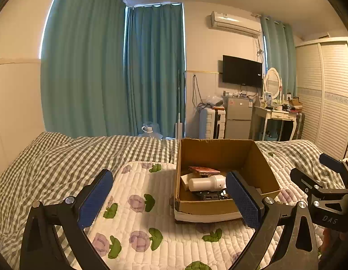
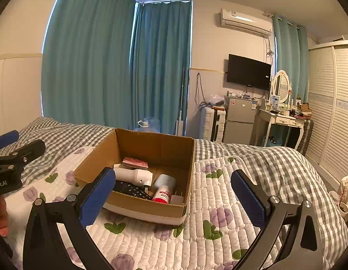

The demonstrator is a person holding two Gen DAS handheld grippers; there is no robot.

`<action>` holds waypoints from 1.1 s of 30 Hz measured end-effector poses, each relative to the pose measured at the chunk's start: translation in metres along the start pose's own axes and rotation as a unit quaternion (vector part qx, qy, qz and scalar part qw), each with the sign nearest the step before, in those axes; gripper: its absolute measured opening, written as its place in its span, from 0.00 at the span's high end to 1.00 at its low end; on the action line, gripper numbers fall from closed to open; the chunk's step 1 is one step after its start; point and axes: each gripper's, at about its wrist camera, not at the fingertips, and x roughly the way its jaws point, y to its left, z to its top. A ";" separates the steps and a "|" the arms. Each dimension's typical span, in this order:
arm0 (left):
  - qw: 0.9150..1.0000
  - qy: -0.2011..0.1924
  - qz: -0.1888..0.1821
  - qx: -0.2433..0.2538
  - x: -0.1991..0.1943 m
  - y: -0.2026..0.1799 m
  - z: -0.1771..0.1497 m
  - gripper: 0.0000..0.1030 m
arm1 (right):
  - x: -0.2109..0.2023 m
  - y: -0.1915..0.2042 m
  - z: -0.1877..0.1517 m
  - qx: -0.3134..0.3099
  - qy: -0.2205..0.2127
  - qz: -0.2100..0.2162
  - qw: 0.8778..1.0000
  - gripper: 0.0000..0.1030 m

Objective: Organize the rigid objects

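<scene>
An open cardboard box [image 1: 261,168] [image 2: 156,144] sits on the white floral quilt [image 1: 156,220] [image 2: 219,202] on the bed. Inside lie a white bottle [image 1: 207,183] [image 2: 133,175], a reddish patterned packet [image 1: 204,171] [image 2: 135,163], a black perforated item [image 1: 210,195] [image 2: 131,190], a red-and-white bottle [image 2: 162,191] and a small white plug [image 2: 177,199]. My left gripper [image 1: 169,199] is open and empty, held just before the box. My right gripper [image 2: 171,193] is open and empty, over the box's near right corner.
The grey checked bedspread [image 1: 61,157] [image 2: 275,162] covers the bed around the quilt. Beyond the bed are teal curtains [image 1: 95,67], a small fridge [image 2: 239,123], a white dressing table [image 2: 284,121] and a slatted wardrobe [image 2: 331,112]. Each gripper shows at the edge of the other's view.
</scene>
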 end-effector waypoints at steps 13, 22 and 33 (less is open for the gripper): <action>1.000 0.006 -0.002 0.009 0.004 -0.004 -0.004 0.00 | -0.007 -0.004 0.003 0.013 -0.007 0.001 1.000 0.00; 1.000 0.011 -0.003 0.014 0.005 -0.006 -0.006 0.00 | -0.005 -0.007 0.003 0.024 0.000 0.006 1.000 0.00; 1.000 0.019 -0.010 0.014 0.007 -0.006 -0.009 0.00 | -0.004 -0.011 0.004 0.031 0.003 -0.003 1.000 0.00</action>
